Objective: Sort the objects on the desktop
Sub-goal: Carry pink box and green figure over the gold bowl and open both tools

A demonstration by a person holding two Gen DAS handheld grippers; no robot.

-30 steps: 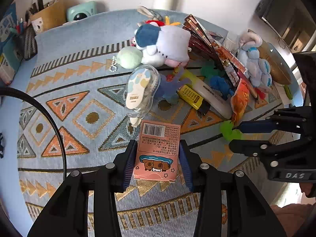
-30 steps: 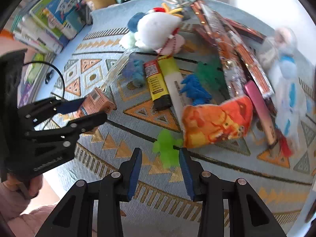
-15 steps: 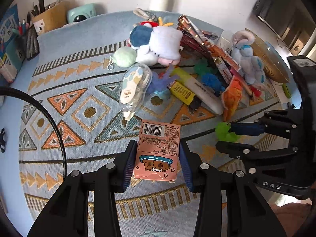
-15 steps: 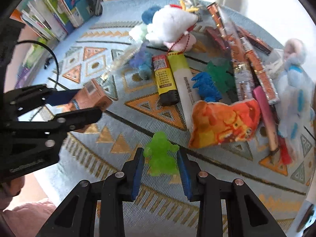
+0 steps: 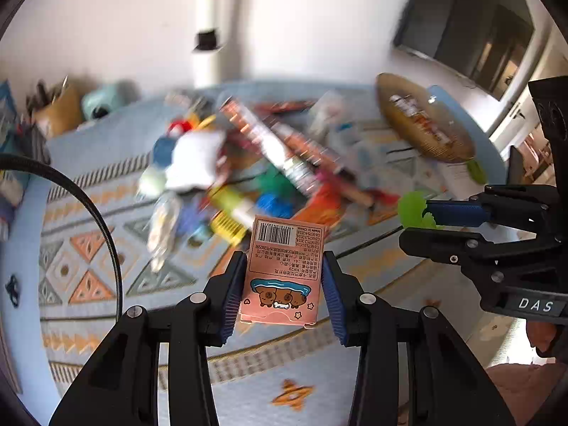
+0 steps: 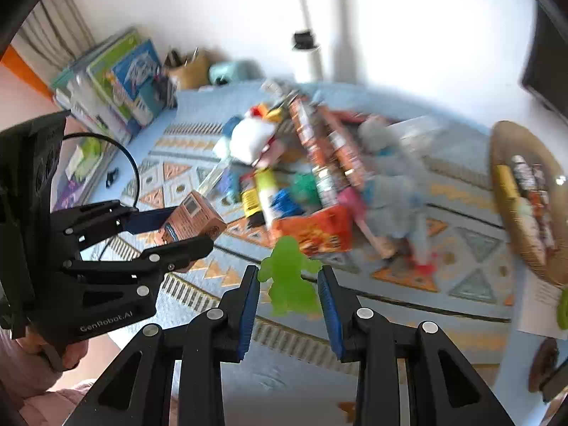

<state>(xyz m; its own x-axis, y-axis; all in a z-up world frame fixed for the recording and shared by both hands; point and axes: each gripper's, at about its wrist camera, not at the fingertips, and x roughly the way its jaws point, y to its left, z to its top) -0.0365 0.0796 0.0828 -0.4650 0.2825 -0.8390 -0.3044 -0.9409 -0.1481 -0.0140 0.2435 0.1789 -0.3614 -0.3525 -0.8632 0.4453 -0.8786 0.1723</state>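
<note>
My left gripper (image 5: 284, 262) is shut on a pink card box (image 5: 287, 245) with a barcode and cartoon animals, held above the patterned mat (image 5: 106, 234). In the right wrist view the same box (image 6: 193, 218) shows from the side between the left gripper's (image 6: 184, 229) jaws. My right gripper (image 6: 289, 284) is shut on a translucent green figure (image 6: 288, 259), also off the mat. From the left wrist view the green figure (image 5: 411, 206) sticks out of the right gripper (image 5: 422, 220) at the right.
A blurred pile of plush toys, snack packs and small figures (image 6: 305, 177) covers the mat's middle. A wicker tray (image 6: 525, 195) with several items sits at the right. Books (image 6: 117, 81), a pen holder (image 5: 58, 110) and a white bottle (image 6: 309, 56) stand at the back.
Both grippers have risen off the mat with their objects. The right jaws closed on the green figure and lifted it. Both views now tilt up toward the wall.
</note>
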